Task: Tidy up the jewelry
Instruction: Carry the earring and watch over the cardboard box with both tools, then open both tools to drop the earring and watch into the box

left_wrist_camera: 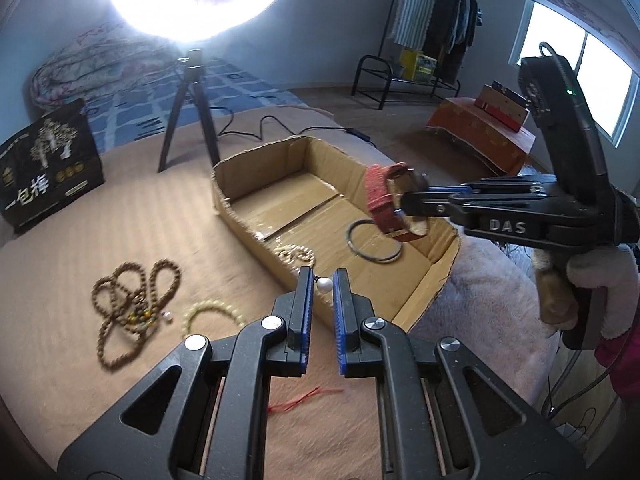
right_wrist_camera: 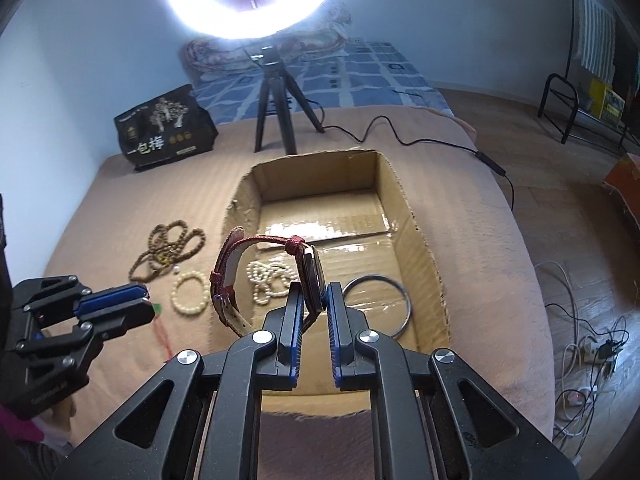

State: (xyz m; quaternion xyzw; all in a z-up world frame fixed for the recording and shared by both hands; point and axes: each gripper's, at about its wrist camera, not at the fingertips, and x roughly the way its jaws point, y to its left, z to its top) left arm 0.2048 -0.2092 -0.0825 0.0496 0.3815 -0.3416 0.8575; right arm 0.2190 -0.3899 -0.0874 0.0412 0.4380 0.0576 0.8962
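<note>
My right gripper (right_wrist_camera: 312,286) is shut on the case of a red-strap watch (right_wrist_camera: 224,280), held over the near end of an open cardboard box (right_wrist_camera: 400,200). In the left wrist view the right gripper (left_wrist_camera: 404,204) holds the watch (left_wrist_camera: 380,200) above the box (left_wrist_camera: 256,152). My left gripper (left_wrist_camera: 322,280) is shut on a red cord (left_wrist_camera: 304,398), with a pearl (left_wrist_camera: 324,285) at its tips. From the right, the left gripper (right_wrist_camera: 146,300) hovers left of the box, the cord (right_wrist_camera: 164,336) dangling. Pearl necklace (right_wrist_camera: 272,280) and silver bangle (right_wrist_camera: 376,304) lie in the box.
A brown bead necklace (right_wrist_camera: 168,248) and a cream bead bracelet (right_wrist_camera: 190,294) lie on the tan blanket left of the box. Behind stand a ring light on a tripod (right_wrist_camera: 276,120) and a black bag (right_wrist_camera: 164,132). A cable (right_wrist_camera: 400,136) runs off the right.
</note>
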